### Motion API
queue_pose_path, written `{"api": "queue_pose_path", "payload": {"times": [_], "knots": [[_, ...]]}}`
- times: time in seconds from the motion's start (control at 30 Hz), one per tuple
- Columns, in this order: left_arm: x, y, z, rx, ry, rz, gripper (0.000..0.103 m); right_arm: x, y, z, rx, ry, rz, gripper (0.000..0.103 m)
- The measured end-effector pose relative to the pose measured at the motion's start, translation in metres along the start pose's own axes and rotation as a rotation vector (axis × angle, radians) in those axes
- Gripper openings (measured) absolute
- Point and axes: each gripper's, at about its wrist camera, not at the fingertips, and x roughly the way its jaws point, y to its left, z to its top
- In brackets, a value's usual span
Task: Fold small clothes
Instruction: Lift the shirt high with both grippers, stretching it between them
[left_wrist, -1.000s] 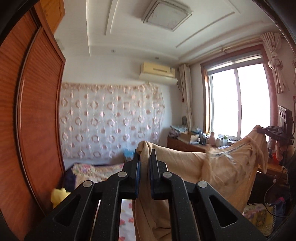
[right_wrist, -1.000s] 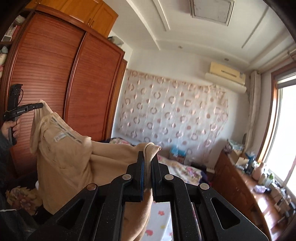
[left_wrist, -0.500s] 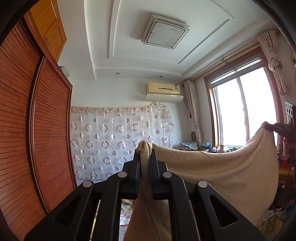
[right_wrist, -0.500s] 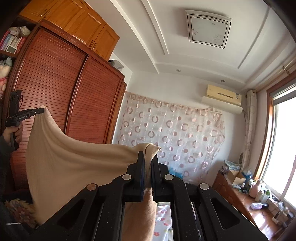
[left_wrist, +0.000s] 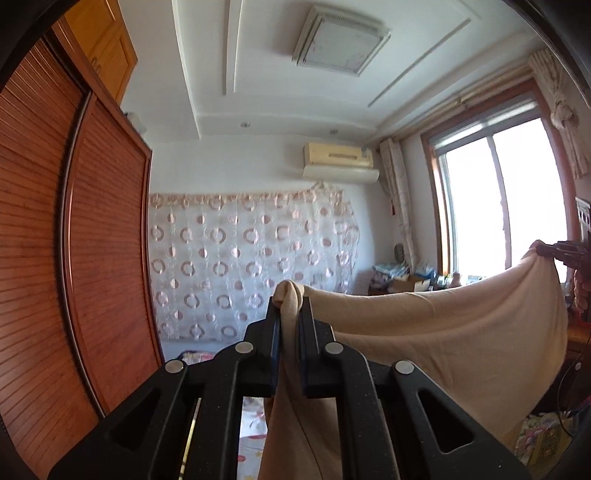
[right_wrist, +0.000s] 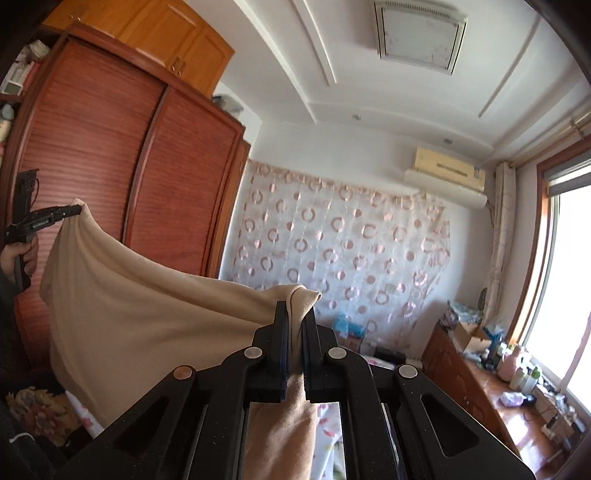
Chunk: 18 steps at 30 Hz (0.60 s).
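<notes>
Pulled taut since a second ago, the beige garment (left_wrist: 443, 332) no longer sags with its label showing but hangs smooth in mid-air above the bed (right_wrist: 332, 417). Left tool (left_wrist: 289, 314) and right tool (right_wrist: 295, 325) are each clamped tight on a bunched corner.

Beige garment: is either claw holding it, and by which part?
Both. The left claw and the right claw are each shut on a bunched top corner of the beige garment, which hangs spread in the air between them.
</notes>
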Motion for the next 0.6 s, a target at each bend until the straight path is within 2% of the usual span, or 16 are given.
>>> {"api": "queue_pose_path", "payload": {"times": [0.1,0.17,0.33,0.5,0.6], "knots": [[0.049,0.002,-0.033,0.008,0.083,0.036,0.009,0.056,-0.005,-0.025,0.013,0.077,0.017,0.006],[0.092,0.008,-0.067,0.003,0.161,0.065,0.009,0.101,-0.008,-0.05,0.032,0.136,0.032,0.006],[0.163,0.017,-0.135,-0.036,0.288,0.087,0.009,0.192,-0.018,-0.106,0.1,0.259,0.054,0.006],[0.219,0.021,-0.181,-0.059,0.373,0.088,0.009,0.269,-0.027,-0.134,0.132,0.351,0.05,0.006],[0.249,0.025,-0.197,-0.065,0.417,0.09,0.009,0.31,-0.03,-0.136,0.136,0.386,0.054,0.006]]}}
